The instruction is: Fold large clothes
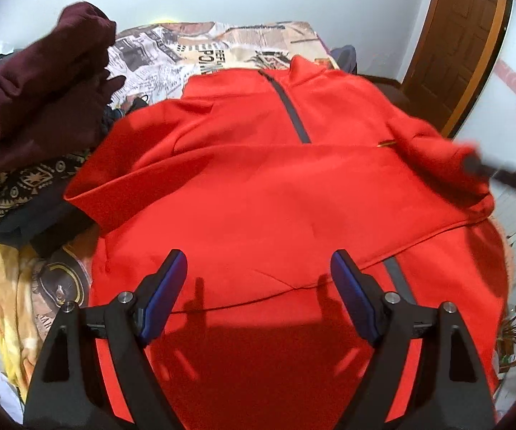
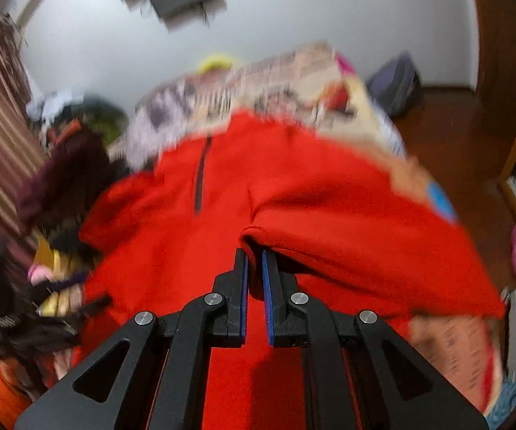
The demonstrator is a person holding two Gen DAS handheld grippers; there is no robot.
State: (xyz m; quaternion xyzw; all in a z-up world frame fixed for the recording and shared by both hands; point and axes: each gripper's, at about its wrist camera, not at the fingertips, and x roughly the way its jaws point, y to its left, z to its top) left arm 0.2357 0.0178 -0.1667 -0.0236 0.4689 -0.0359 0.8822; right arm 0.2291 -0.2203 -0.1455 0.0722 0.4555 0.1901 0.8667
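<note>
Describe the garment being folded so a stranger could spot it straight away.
Find the bed with the newspaper-print cover. Spread across its near half lies the red sweatshirt. Unlike the maroon garment heaped to its left, it is bright red with a dark zip running down from its collar.

jacket (image 1: 258,197) on bed (image 1: 204,46), clothes pile (image 1: 35,107) left

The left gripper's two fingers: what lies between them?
In the left wrist view, only the spread red jacket shows between the fingers of the open left gripper, with a thin seam crossing; they grip nothing.
</note>
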